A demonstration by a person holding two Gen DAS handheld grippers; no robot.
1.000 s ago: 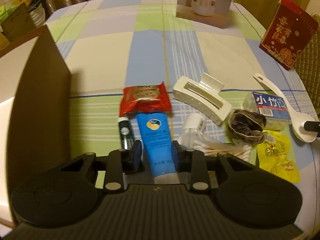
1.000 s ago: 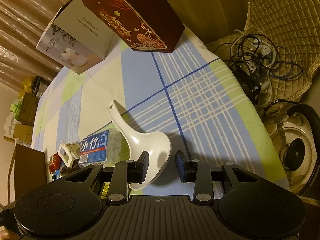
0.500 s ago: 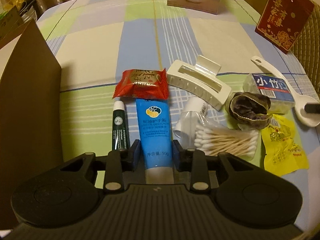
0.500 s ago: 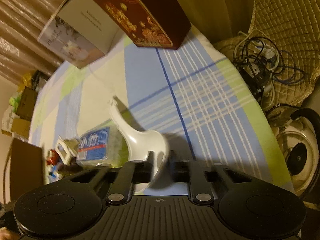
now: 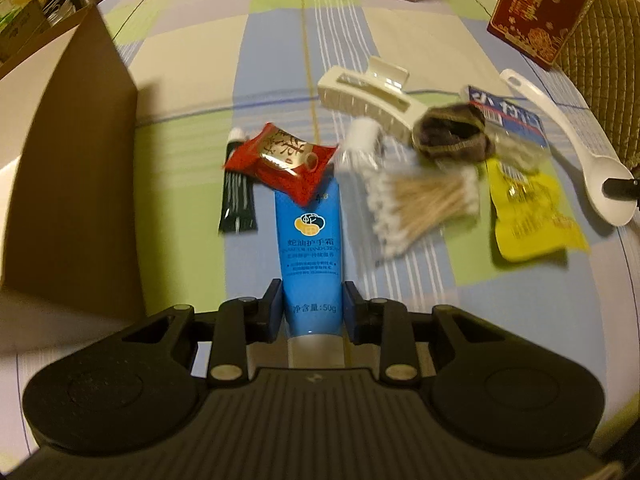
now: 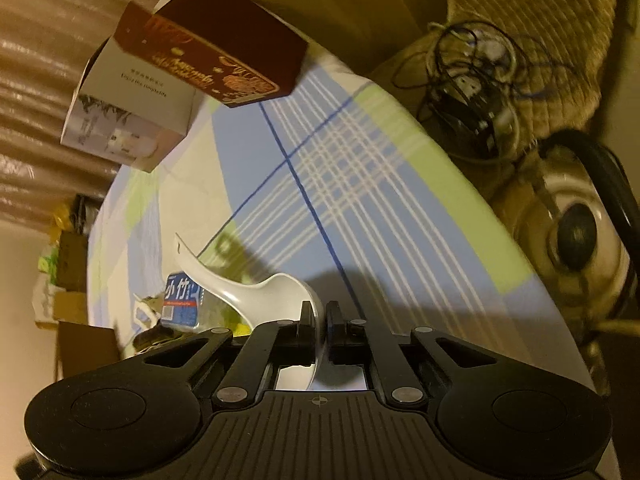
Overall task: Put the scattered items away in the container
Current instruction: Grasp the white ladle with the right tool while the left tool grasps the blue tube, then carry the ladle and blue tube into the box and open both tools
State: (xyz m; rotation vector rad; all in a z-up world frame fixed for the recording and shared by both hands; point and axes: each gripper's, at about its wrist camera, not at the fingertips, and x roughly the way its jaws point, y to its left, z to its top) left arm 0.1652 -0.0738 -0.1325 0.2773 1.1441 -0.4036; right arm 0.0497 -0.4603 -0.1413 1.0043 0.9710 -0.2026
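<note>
- The desk (image 5: 420, 40) with its checked cloth carries the whole mess, and the brown cardboard container (image 5: 76, 184) stands at about 9 o'clock of the left gripper (image 5: 312, 304), with its near wall facing us.
- White spoon (image 6: 256, 296): the right gripper (image 6: 318, 320) has its jaws narrowed right down on the bowl edge, with the handle sweeping off toward 11 o'clock. I'd say it's gripped, and it has to cross the entire pile to reach the container.
- Blue hand cream tube (image 5: 310, 248): its long axis runs straight out at 12 o'clock from the left jaws, which sit snug on both sides of the tail end. This arm is the nearer one to the container, so its drop is a short swing left.
- Red snack packet (image 5: 280, 160) overlaps the tube's far end, so it could get dragged along.
- Only the left view shows the container opening side and the rest of the clutter; the right view alone shows how thin the pinch on the spoon is.
</note>
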